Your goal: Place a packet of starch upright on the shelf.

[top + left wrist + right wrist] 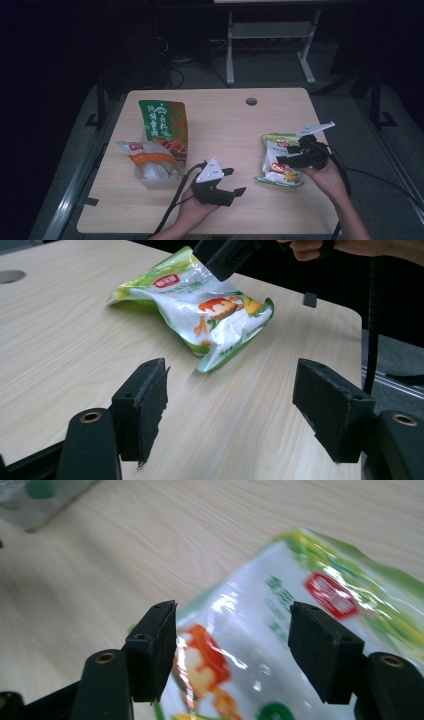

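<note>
From the high view we see the right gripper (pixel 289 154) hanging over the green-and-white pouch (pixel 278 161), which lies flat near the right edge of the table (pixel 220 120). Its jaws stand wide, with nothing pinched. Our left gripper (pixel 235 181) sits near the front edge, jaws also wide and empty, aimed toward that pouch. Two more packs, a green bag (pixel 164 121) and a clear pack (pixel 150 160), lie by the left edge.

The left gripper view looks along its own spread jaws across bare wood to the pouch (pixel 200 310), with the right gripper's black jaw tip just above the pouch's far side.

In the right gripper view the pouch (pixel 280 645) lies right below the parted jaws, glossy and crinkled; whether the pads touch the film, we cannot tell.

The risk, as we judge it: that slick film could slip out of a shallow pinch, or the jaws could shove the flat pouch toward the right edge instead of catching it.
</note>
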